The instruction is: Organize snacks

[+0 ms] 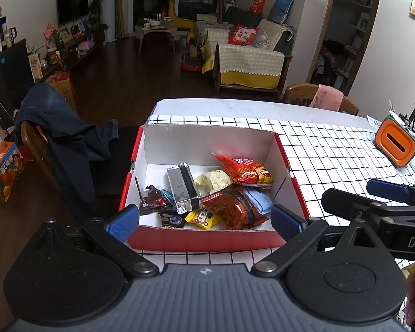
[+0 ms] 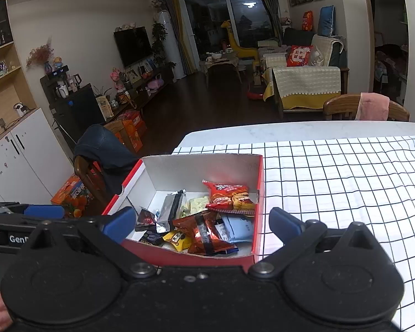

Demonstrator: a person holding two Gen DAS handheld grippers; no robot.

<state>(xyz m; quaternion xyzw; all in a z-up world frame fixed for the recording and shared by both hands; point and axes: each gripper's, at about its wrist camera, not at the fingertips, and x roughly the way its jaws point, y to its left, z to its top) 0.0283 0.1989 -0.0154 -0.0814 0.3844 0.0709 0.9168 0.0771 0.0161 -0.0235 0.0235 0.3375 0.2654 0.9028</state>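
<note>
A red cardboard box (image 1: 202,242) with a white inside sits at the table's left edge; it also shows in the right wrist view (image 2: 258,193). Several snack packets lie in it: a red chip bag (image 1: 246,171), a silver packet (image 1: 184,188), a pale yellow packet (image 1: 211,181), a dark red bag (image 1: 233,207), a light blue packet (image 1: 260,200) and a small yellow one (image 1: 202,220). My left gripper (image 1: 204,221) is open and empty just before the box's near wall. My right gripper (image 2: 202,224) is open and empty over the box's near right corner, and shows in the left wrist view (image 1: 357,196).
The table carries a white cloth with a black grid (image 1: 332,152). An orange container (image 1: 397,142) stands at the far right. A wooden chair draped with a dark jacket (image 1: 63,141) stands left of the table, another chair (image 2: 365,108) at the far side.
</note>
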